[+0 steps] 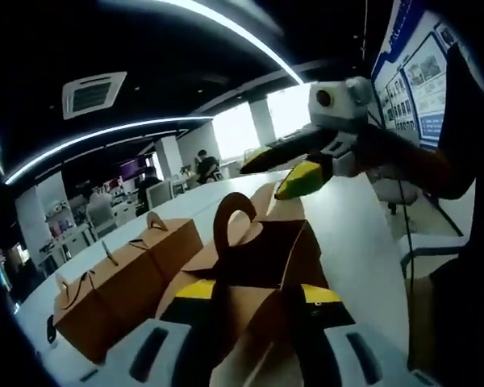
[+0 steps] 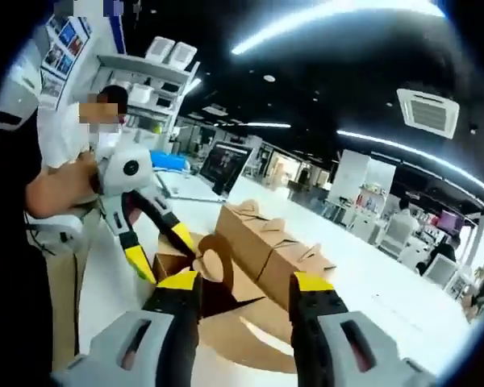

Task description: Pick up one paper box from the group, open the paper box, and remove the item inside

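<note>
An open brown paper box [image 1: 262, 254] with a looped handle flap sits on the white table [image 1: 363, 242]. My left gripper [image 1: 256, 292] clasps its near end, one yellow-tipped jaw against each side. In the right gripper view the left gripper [image 2: 161, 251] straddles the corner of the same open box [image 2: 226, 310]. My right gripper [image 2: 246, 284] is open, with nothing between its fingers. It hovers over the box's open top, and the left gripper view shows the right gripper [image 1: 278, 171] above the far flap. I cannot see what is inside the box.
Two closed paper boxes [image 1: 125, 278] stand in a row beside the open one, and the closed boxes [image 2: 266, 238] lie behind it in the right gripper view. A person's arm [image 2: 56, 189] holds the left gripper. A monitor [image 2: 223, 165] stands at the table's far end. A chair [image 1: 423, 250] stands off the table's edge.
</note>
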The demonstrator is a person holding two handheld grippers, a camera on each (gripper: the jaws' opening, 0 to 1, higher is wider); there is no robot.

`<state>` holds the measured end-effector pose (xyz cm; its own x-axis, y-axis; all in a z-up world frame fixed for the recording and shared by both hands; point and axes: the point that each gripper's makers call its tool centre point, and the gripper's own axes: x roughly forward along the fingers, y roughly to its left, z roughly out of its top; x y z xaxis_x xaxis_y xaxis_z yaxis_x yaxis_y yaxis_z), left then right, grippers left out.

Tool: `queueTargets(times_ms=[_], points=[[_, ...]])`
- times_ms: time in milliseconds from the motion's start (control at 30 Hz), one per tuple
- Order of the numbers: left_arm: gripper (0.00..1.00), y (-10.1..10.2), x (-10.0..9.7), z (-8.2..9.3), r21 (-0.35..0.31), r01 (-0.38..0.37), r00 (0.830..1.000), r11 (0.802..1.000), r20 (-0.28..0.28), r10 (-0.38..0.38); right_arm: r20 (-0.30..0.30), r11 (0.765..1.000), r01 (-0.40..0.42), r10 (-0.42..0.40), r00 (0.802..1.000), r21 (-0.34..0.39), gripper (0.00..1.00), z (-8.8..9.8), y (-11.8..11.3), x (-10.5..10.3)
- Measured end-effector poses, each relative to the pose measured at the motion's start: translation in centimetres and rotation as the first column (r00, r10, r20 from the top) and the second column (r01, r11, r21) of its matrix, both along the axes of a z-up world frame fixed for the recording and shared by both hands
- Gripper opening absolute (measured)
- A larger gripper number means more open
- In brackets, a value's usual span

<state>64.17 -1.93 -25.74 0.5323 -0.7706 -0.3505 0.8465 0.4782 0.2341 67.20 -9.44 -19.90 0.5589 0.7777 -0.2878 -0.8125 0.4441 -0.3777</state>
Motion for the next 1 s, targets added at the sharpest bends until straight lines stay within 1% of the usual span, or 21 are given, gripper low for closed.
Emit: queueTargets(times_ms=[67,200,233,267,300,333,367,400,433,467,533,567,600,700,733,767,800,867,900,933,1000], points=[[0.39,0.0,0.0,0.0,0.002,0.0,1.0,1.0,0.001,0.0,0.055,0.997,0.0,0.004,0.998,-0.077,0.45,-0.4,0.3,0.7],[0.39,0.0,0.0,0.0,0.002,0.001,1.0,1.0,-0.001,-0.001,0.096,0.98,-0.017,0.036,0.995,-0.199,0.44,-2.0,1.0,1.9],[0.39,0.0,-0.1,0.0,0.008,0.003,1.0,1.0,0.002,-0.003,0.095,0.982,-0.013,0.031,0.995,-0.186,0.42,-2.0,1.4,2.1],[0.39,0.0,-0.1,-0.1,0.015,0.006,1.0,1.0,0.005,-0.007,0.1,0.981,-0.014,0.034,0.994,-0.193,0.41,-2.1,1.6,2.2],[0.39,0.0,-0.1,-0.1,0.02,0.01,1.0,1.0,0.004,-0.01,0.122,0.978,-0.003,0.029,0.992,-0.21,0.38,-2.0,1.7,2.5],[0.39,0.0,-0.1,-0.1,0.025,0.013,1.0,1.0,0.003,-0.013,0.144,0.977,0.015,0.016,0.989,-0.212,0.34,-1.5,1.6,2.8],[0.39,0.0,-0.1,-0.1,0.029,0.016,1.0,0.999,0.001,-0.016,0.151,0.98,0.019,0.012,0.988,-0.2,0.31,-1.2,1.7,2.8],[0.39,0.0,-0.1,-0.1,0.034,0.018,1.0,0.999,-0.001,-0.018,0.149,0.986,0.021,0.004,0.989,-0.166,0.29,-0.6,1.9,2.8],[0.39,0.0,-0.1,-0.1,0.039,0.02,1.0,0.999,-0.001,-0.02,0.141,0.992,0.028,-0.01,0.99,-0.126,0.28,-0.1,1.9,2.8],[0.39,0.0,-0.1,-0.1,0.045,0.022,1.0,0.999,-0.001,-0.022,0.134,0.994,0.034,-0.02,0.991,-0.103,0.26,0.3,1.9,2.9],[0.39,0.0,-0.1,-0.2,0.053,0.026,1.0,0.998,0.002,-0.027,0.106,0.999,0.047,-0.044,0.993,-0.021,0.24,1.2,1.6,3.2],[0.39,0.0,-0.1,-0.2,0.054,0.029,1.0,0.998,0.003,-0.029,0.095,0.999,0.053,-0.052,0.994,0.001,0.23,1.5,1.5,3.3],[0.39,0.0,-0.1,-0.2,0.054,0.031,0.999,0.998,0.004,-0.032,0.072,0.997,0.065,-0.067,0.995,0.036,0.22,1.8,1.2,3.7],[0.39,0.0,-0.1,-0.2,0.051,0.037,0.999,0.998,0.006,-0.037,0.043,0.994,0.061,-0.065,0.997,0.087,0.19,2.3,0.8,4.7],[0.39,0.0,-0.1,-0.2,0.052,0.038,0.999,0.998,0.008,-0.038,0.023,0.993,0.055,-0.057,0.998,0.103,0.17,2.3,0.8,5.0],[0.39,0.0,-0.1,-0.2,0.053,0.039,0.999,0.998,0.009,-0.039,-0.01,0.993,0.032,-0.031,0.999,0.11,0.17,2.1,1.0,4.9],[0.39,0.0,-0.1,-0.2,0.054,0.039,0.999,0.998,0.009,-0.04,-0.03,0.993,0.028,-0.025,0.999,0.118,0.17,2.2,1.0,5.0],[0.39,0.0,-0.1,-0.2,0.056,0.039,0.999,0.998,0.007,-0.04,-0.014,0.991,0.007,-0.005,1.0,0.133,0.18,3.2,1.0,4.9],[0.39,0.0,-0.1,-0.2,0.057,0.04,0.999,0.998,0.006,-0.04,-0.01,0.989,-0.037,0.038,0.999,0.144,0.18,3.7,1.3,4.3],[0.39,0.0,-0.1,-0.2,0.058,0.04,0.999,0.998,0.005,-0.04,-0.022,0.984,-0.096,0.101,0.995,0.151,0.18,4.0,1.6,3.2],[0.39,0.0,-0.1,-0.2,0.056,0.039,0.999,0.998,0.004,-0.039,-0.028,0.974,-0.184,0.19,0.981,0.135,0.19,3.8,1.8,1.6]])
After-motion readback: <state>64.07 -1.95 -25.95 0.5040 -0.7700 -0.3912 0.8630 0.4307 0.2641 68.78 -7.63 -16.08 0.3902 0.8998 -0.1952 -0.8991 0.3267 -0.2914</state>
